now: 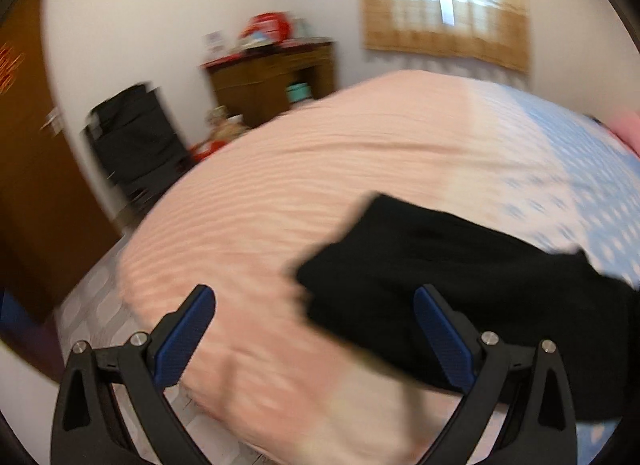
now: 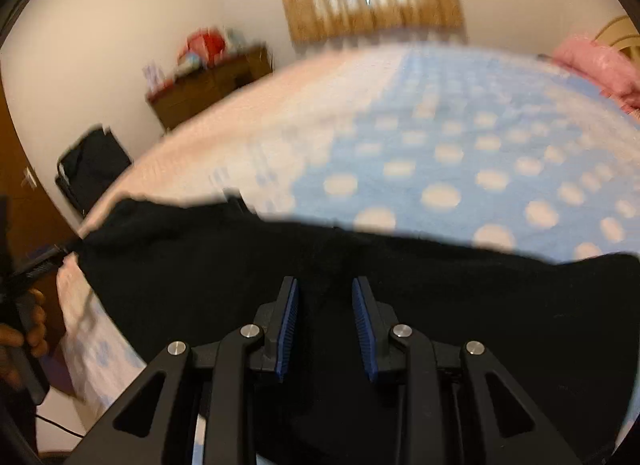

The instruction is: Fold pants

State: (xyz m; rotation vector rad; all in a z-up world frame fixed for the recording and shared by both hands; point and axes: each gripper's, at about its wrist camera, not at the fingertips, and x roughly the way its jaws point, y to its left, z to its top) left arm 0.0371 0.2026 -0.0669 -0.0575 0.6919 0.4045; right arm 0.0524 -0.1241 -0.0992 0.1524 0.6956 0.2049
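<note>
Left wrist view: left gripper (image 1: pixel 315 297) jaws spread wide, nothing between the blue pads, pink-striped bed cover (image 1: pixel 280 169) under the gap. Black pants (image 1: pixel 460 285) lie on the bed at 3 to 5 o'clock of frame, their left corner just past the right finger (image 1: pixel 442 337); whether that finger touches the cloth, cannot tell. Heavy motion blur. Wooden cabinet (image 1: pixel 276 77) at 11 o'clock, curtained window (image 1: pixel 444 5) at 1 o'clock, dark chair (image 1: pixel 136 137) at 9 o'clock.

Right wrist view: right gripper (image 2: pixel 325 297) jaws narrowed but not touching, a gap between the pads, black pants (image 2: pixel 200 265) filling that gap and spreading 9 to 3 o'clock across the lower frame; grip or just hovering over cloth, cannot tell. Blue dotted sheet (image 2: pixel 460 153) beyond at 12 to 2 o'clock, pink pillow (image 2: pixel 600 65) at 2 o'clock. A hand (image 2: pixel 28 333) holding a dark handle at 9 o'clock, at the pants' left end
</note>
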